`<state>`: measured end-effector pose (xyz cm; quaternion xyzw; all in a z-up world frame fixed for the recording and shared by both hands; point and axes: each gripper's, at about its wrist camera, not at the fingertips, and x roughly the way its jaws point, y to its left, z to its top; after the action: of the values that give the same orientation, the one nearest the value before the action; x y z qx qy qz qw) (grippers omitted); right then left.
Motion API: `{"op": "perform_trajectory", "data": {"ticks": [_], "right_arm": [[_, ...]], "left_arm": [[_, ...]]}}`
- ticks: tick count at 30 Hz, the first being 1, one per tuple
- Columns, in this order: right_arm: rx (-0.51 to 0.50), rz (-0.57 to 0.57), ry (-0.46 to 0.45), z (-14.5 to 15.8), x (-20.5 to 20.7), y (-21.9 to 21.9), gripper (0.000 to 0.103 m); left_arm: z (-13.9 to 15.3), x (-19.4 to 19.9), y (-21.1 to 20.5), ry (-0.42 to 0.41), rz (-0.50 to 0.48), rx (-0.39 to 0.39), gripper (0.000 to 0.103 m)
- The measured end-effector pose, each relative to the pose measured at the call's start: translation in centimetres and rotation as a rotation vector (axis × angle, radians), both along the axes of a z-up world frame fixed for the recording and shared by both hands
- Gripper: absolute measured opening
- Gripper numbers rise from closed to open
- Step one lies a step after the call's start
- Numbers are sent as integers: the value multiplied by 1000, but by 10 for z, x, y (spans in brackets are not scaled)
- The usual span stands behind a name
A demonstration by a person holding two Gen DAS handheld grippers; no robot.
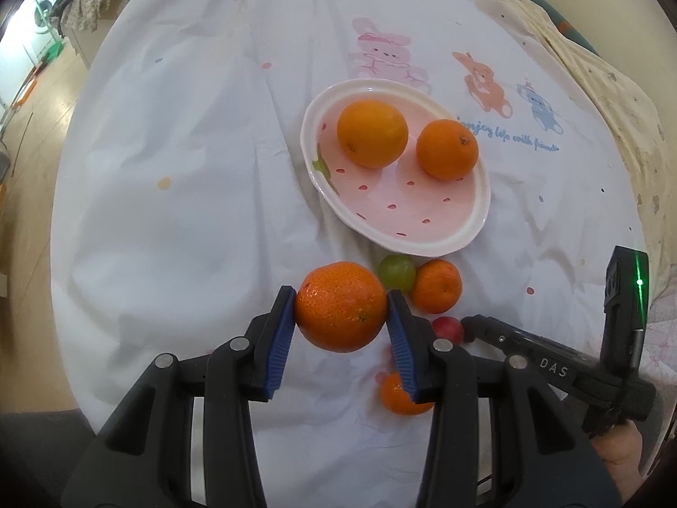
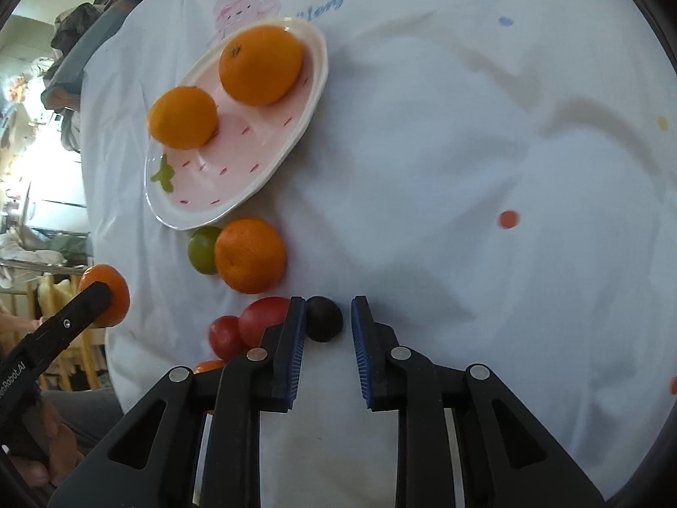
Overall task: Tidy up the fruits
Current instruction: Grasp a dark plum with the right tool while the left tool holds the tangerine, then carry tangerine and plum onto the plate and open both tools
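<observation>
The left gripper (image 1: 341,307) clamps a tangerine (image 1: 341,305) lifted off the cloth, the plate (image 1: 474,228) lying straight ahead beyond it. The right gripper (image 2: 328,315) stands narrow, unclosed, around a dark plum (image 2: 323,317) touching its left pad, gap on the right.

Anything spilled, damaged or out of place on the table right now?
Nothing spilled or damaged. The plate sits flat with two oranges on it. The white cloth is wrinkled, and several fruits lie loose beside the plate, not yet sorted.
</observation>
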<state>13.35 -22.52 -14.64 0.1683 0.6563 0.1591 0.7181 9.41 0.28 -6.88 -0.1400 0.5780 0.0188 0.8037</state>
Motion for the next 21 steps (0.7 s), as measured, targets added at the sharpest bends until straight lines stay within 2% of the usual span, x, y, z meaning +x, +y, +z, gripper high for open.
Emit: {"op": "perform_trajectory", "data": {"ticks": [7,10,15,21], "right_arm": [[72,-37,61,-12,2,-1,29],[69,-54,70,-17,2,-1,26],[26,-5,27,-9,-1,7,24],[59,-55,6,4,-6,-8,24]], "left_arm": [[-2,0,2,8,13,-4,39],[-1,0,2,4,12,-6,39],[-2,-1,2,1,4,15,39],[1,-3,10,-1,33,16,39]]}}
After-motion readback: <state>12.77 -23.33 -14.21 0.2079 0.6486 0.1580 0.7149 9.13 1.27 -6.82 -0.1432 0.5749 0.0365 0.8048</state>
